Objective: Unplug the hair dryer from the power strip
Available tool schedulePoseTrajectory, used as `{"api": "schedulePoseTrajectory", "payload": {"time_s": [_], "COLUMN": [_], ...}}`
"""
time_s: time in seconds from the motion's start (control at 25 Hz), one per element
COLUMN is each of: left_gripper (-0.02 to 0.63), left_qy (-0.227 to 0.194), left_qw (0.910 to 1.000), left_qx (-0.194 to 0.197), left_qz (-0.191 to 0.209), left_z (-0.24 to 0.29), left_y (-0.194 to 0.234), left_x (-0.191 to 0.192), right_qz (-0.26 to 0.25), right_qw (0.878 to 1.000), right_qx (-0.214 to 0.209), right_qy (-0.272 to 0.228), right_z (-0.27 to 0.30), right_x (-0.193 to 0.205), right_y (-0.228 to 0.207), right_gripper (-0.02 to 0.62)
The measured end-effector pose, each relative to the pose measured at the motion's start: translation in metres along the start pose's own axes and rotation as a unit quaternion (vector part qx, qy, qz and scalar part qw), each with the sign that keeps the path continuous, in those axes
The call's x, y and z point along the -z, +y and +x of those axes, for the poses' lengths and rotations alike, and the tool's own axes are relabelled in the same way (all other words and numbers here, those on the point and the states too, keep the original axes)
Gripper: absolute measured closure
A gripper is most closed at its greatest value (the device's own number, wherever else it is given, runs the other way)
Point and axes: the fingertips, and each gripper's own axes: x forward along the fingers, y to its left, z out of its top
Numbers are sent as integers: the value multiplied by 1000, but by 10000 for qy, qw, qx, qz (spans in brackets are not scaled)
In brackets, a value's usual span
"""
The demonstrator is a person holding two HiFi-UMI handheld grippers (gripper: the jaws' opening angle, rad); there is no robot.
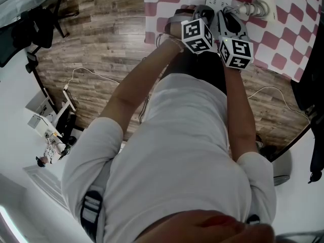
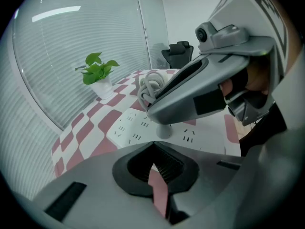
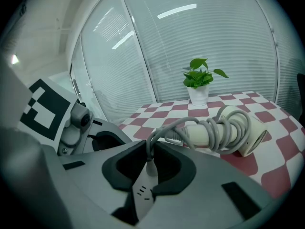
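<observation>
The white power strip point(image 2: 131, 128) lies on the red-and-white checked cloth point(image 2: 90, 128). A white plug point(image 2: 163, 130) stands in one of its sockets. My right gripper point(image 3: 149, 152) comes down over that plug point(image 3: 150, 168) and is shut on it, the grey cord point(image 3: 164, 130) rising out between the pads. The cord runs to the cream hair dryer point(image 3: 238, 128), which lies on its side with the cord wound round its handle. My left gripper point(image 2: 153, 149) hangs just before the strip's near edge, shut with nothing between its jaws. In the head view both grippers point(image 1: 212, 19) sit side by side at the table's edge.
A small potted plant point(image 3: 199, 82) stands at the far side of the table by the blinds. A black chair point(image 2: 178, 54) is behind the table. Wooden floor point(image 1: 101, 39) with loose cables and gear lies beside the person.
</observation>
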Motion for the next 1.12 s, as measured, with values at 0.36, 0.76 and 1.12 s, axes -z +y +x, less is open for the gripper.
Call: {"api": "schedulePoseTrajectory", "payload": {"time_s": [0.36,0.76,1.12], "left_gripper": [577,577,577], "left_qy": [237,252,293], "left_qw": [9997,9997,9996], "left_qx": [8,18,16], "left_qz": [-35,8,42], "left_z": [2,3,3], "left_y": [-1,-1,-2], "left_x": [-1,-1,0], "right_qz": [34,22,-47], "right_qw": [10000,10000,9999], "right_qx": [-43,-19,-13], "right_qy": [-23,-48,-109], "right_z": [-9,-5,-7], "right_x": [4,-1,-2], "right_y": [0,-2,-2], "right_gripper": [531,532,532]}}
